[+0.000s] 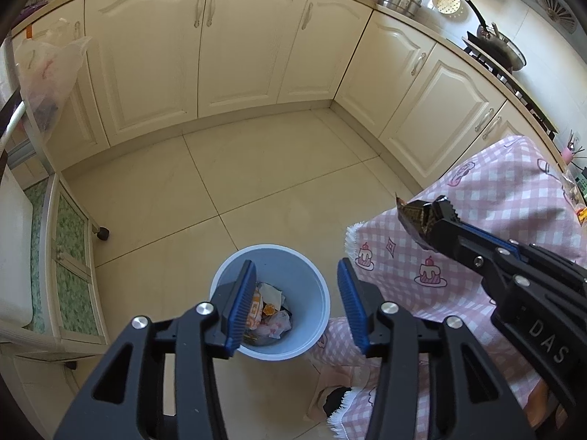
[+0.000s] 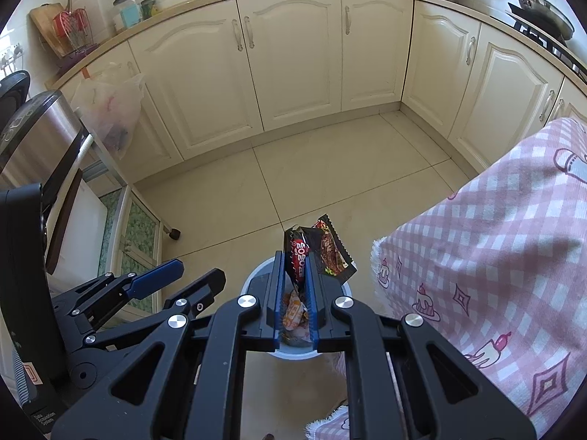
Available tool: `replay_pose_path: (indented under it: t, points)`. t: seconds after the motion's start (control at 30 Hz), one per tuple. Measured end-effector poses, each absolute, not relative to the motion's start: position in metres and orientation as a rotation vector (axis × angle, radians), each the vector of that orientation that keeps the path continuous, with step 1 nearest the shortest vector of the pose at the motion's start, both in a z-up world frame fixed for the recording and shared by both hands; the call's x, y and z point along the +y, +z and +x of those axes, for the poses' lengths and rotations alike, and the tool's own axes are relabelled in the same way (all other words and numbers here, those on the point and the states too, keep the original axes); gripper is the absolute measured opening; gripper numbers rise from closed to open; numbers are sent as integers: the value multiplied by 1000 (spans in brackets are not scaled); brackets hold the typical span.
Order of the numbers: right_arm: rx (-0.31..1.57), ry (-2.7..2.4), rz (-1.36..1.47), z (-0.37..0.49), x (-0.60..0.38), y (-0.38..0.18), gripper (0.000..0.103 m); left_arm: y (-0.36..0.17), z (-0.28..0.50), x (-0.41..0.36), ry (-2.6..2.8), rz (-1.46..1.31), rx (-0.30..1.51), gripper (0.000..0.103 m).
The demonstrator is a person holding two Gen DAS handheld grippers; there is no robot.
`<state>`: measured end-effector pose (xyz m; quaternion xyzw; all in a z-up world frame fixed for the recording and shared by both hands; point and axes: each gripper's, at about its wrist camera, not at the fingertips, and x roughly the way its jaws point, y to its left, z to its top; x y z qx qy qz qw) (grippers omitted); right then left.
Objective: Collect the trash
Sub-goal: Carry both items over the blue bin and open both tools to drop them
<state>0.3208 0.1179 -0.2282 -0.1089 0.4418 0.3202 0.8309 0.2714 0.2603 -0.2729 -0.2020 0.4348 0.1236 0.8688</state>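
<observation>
A light blue bin [image 1: 315,308] stands on the tiled floor beside the table, with several crumpled wrappers [image 1: 269,317] lying in it. My left gripper [image 1: 296,262] hovers over the bin, open, with nothing between its blue pads [image 1: 240,304]. From the right wrist view the left gripper [image 2: 202,269] shows at the left, jaws apart. My right gripper [image 2: 293,256] is shut on a black and red snack wrapper [image 2: 323,249], held above the bin [image 2: 253,278]. In the left wrist view the same wrapper [image 1: 412,218] sticks out of the right gripper [image 1: 440,209], in front of the tablecloth.
A table with a pink checked cloth [image 1: 495,198] fills the right. Cream cabinets [image 1: 253,44] line the back and right walls. A plastic bag [image 1: 47,69] hangs at the left above a wheeled cart [image 1: 69,256]. A pan [image 1: 502,49] sits on the stove.
</observation>
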Motion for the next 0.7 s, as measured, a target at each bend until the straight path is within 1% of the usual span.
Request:
replay_pose_path:
  t: [0.4,0.43,0.53,0.6,0.7]
  points:
    - [934,706,-218,327,128,-226,10,-272,271,271,271,-449,901,46]
    - [932,709,-211,328,129,-225,12,-272,271,272,273,-452,900,46]
    - [918,706,-204,330,132,-221,15,-268,272,273,274,-453,893,46]
    - [907,703,-196,331,129,-217,19,-264,272,272,273,-448,886,46]
    - [889,697,-189,330,120,-209,19,-255,271,269,266,-441,874,46]
